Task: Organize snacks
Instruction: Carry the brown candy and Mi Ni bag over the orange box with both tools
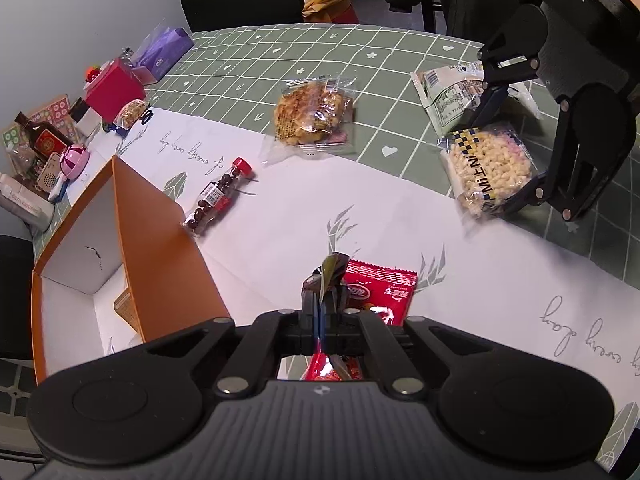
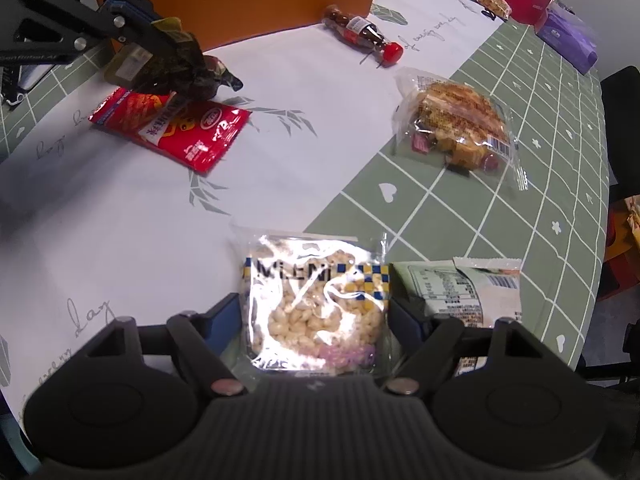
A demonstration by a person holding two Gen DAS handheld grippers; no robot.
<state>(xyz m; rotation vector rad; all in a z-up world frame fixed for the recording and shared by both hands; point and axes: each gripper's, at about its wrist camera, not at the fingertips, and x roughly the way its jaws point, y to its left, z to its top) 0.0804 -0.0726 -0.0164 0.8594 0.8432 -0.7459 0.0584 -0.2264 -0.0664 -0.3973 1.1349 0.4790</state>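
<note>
Left gripper [image 1: 322, 300]: jaws pressed together on a dark olive packet [image 2: 176, 60], held above the red snack pouch [image 2: 172, 128] lying on the white runner [image 1: 280, 220]. Right gripper [image 2: 316, 312]: jaws spread wide, one finger on each side of the clear puffed-rice bag [image 2: 316, 308] (whether the pads touch the wrapper cannot be told). Just beside that bag, toward the green checked tablecloth [image 1: 400, 68], lies a pale green-and-white packet [image 2: 460, 292]. A clear bag of fried crackers [image 1: 314, 114] sits farther out. The red-capped tube of dark candies [image 1: 220, 196] lies near the open orange box [image 1: 160, 248].
</note>
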